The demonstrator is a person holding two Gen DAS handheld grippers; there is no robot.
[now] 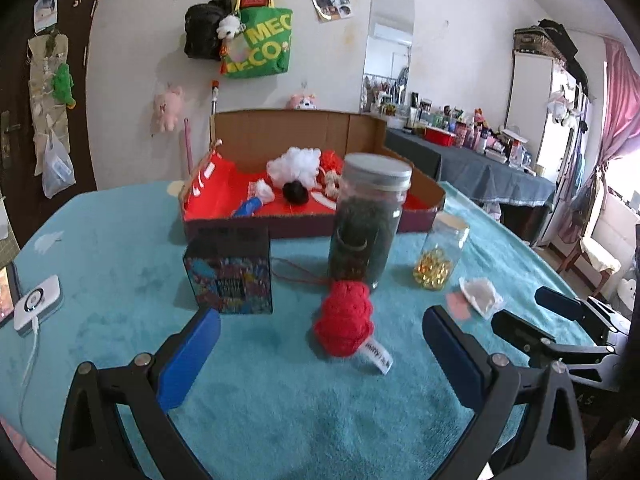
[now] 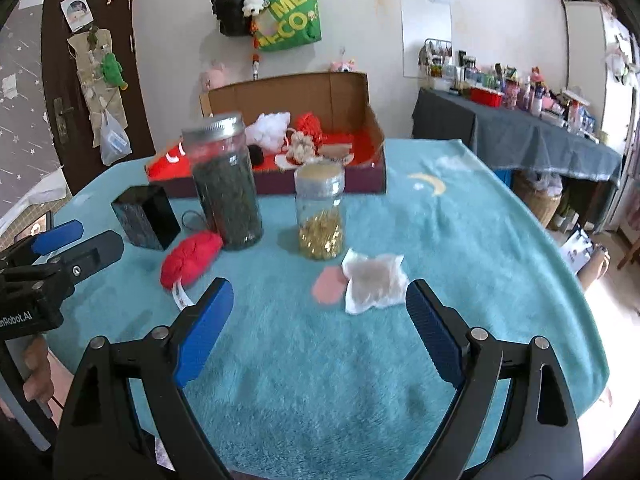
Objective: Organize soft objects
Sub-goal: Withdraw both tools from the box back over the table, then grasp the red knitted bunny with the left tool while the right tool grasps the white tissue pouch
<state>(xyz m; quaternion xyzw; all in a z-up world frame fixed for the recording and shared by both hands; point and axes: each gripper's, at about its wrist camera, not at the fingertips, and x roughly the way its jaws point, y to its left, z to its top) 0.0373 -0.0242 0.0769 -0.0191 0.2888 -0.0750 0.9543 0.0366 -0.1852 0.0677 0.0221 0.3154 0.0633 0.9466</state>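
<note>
Your left gripper (image 1: 320, 354) hangs over the teal plush surface (image 1: 120, 248) with its blue fingers (image 1: 188, 360) wide and empty; the red knitted yarn ball (image 1: 345, 322) lies just ahead between them. Your right gripper (image 2: 320, 334) is equally wide, empty, facing a white crumpled pouch (image 2: 374, 282) that seems to touch a pink pad (image 2: 329, 283). More soft things fill the red-lined cardboard box (image 1: 424, 216) behind the jars.

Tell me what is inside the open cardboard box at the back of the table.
The cardboard box holds a white fluffy ball, a red yarn bundle, a black pompom and a small doll. The big jar in front hides part of the inside.
</note>
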